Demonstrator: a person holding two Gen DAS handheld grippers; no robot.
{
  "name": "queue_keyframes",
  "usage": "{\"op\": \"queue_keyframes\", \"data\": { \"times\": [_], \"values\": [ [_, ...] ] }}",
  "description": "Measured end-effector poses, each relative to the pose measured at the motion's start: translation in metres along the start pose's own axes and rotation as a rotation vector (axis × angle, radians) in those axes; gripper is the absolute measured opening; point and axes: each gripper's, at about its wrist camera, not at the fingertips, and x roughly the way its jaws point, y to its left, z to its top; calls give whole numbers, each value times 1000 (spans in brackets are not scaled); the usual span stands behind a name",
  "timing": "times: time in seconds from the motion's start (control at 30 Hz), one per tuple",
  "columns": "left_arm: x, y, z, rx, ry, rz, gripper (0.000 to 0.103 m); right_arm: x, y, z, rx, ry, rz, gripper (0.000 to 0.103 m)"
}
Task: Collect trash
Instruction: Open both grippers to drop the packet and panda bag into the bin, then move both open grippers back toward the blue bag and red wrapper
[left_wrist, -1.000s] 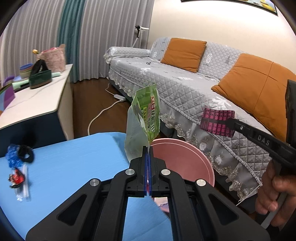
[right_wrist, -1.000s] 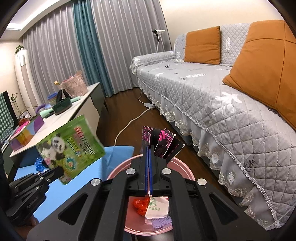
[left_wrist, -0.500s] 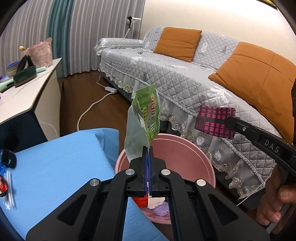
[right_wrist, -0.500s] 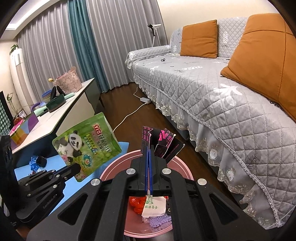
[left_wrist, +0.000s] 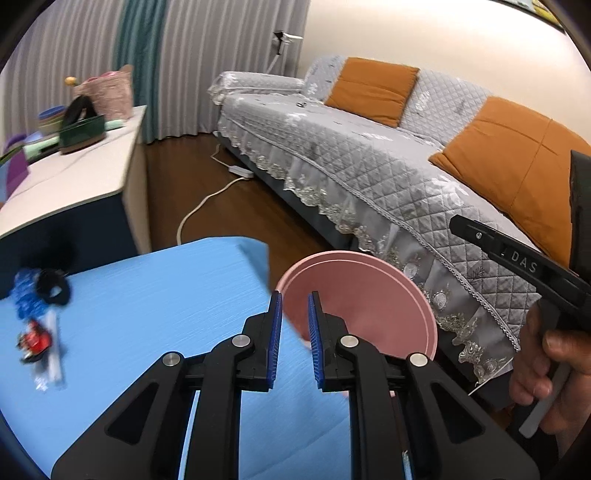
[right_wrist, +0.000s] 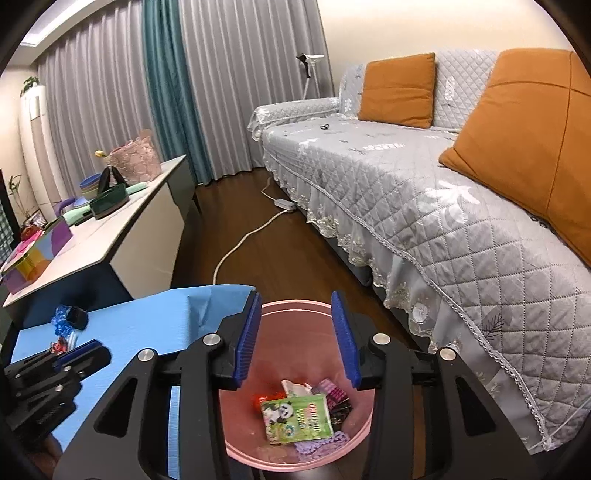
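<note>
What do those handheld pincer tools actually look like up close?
Each is matte black plastic. The left gripper and right gripper have two angular fingers with triangular cut-outs, round silver pivot bolts and ribbed blue pads. In the left view, the right tool's side carries white letters "DAS". No cables show.

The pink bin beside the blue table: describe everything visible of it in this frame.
The pink bin is round, smooth and plastic-looking, with a lighter rim. It stands upright and open on the dark wood floor, between the blue table and the sofa. Inside lie a green panda packet face up on top, a dark pink-patterned wrapper, white paper, something red and a lilac lace scrap. The right hand-held gripper hangs above it, not touching.
</note>
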Motion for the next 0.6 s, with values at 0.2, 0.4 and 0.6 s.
{"op": "queue_keyframes", "data": {
  "times": [0.2,0.4,0.6],
  "values": [
    [-37,24,-11,-16,-30,46,19,-19,25,-2,-11,-72,19,52],
    [-75,52,-26,-20,-82,99,44,-32,49,-6,-50,-127,14,54],
    [-102,87,-43,-84,-148,208,59,-30,67,-13,-77,-75,55,54]
  ]
}}
